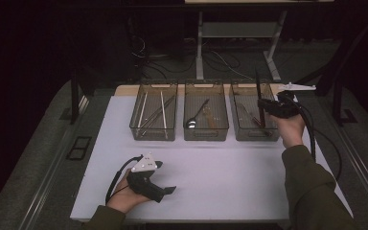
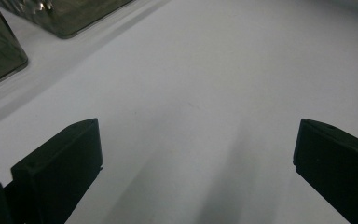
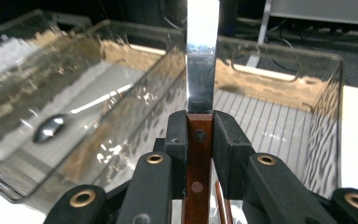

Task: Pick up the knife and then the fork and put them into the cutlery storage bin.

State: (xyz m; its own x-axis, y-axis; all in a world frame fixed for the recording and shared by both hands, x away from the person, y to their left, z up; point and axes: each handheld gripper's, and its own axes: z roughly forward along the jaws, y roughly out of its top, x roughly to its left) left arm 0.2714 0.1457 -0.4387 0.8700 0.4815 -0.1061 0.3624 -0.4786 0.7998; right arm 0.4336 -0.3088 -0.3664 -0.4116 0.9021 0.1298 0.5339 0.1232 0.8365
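While gripped upright by its wooden handle, knife (image 3: 200, 116) stood blade-up between the fingers (image 3: 228, 140) of the right gripper (image 1: 274, 106), above the rightmost bin (image 1: 254, 136) of three. Held by the riveted handle rather than the polished blade, probably so the pads got a flat, non-slippery surface and the edge stayed clear of everything. Fingers narrowed hard onto that handle from both sides, no gap visible. Poised over the near part of the right bin, apparently for lowering in or having been lifted out; which of the two, impossible to tell. Another wooden-handled piece lay in that bin already, though too dim to identify.

Sorted by kind, apparently: chopsticks (image 1: 154, 114) in the left bin (image 1: 153, 136), a spoon (image 1: 195, 118) in the middle bin (image 1: 206, 136), handled cutlery on the right. Bins set side by side along the far edge of the white table (image 1: 211, 182), leaving the near half free as working room.

Left gripper (image 1: 165, 190) rested low at the near left of the table, well apart from the bins, fingers (image 2: 60, 163) spread wide with nothing between. Parked out of the way, most likely, so as not to cross the busy hand.
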